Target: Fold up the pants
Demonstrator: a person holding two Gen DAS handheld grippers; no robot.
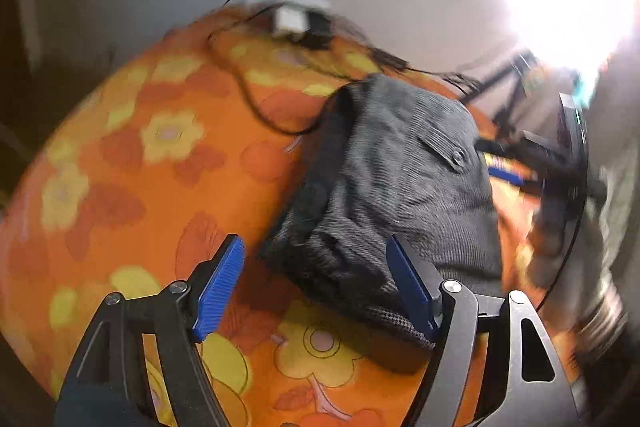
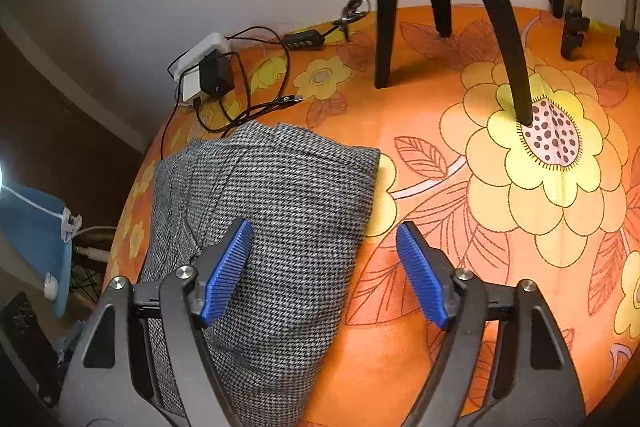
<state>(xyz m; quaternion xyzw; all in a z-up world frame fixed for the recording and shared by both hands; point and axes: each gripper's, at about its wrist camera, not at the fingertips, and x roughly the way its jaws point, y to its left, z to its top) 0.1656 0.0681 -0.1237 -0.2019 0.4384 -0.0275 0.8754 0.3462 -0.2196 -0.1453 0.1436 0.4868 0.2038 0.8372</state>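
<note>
Floral tablecloth [image 2: 460, 187], folded pants [image 2: 264, 211] near left edge

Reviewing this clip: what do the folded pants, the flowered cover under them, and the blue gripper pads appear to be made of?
Pants: woven cloth, likely a wool-type blend; a fine black-and-white houndstooth weave shows, matte.
Flowered cover: looks like printed cotton-type fabric; matte orange with flowers and a faint crease, though oilcloth cannot be ruled out.
Pads: blue ribbed plastic or rubber, probably moulded; the frames leave hardness open.

Home room: floral orange tablecloth [image 2: 460, 155], power strip [image 2: 202, 65] with chargers, plain wall.
</note>
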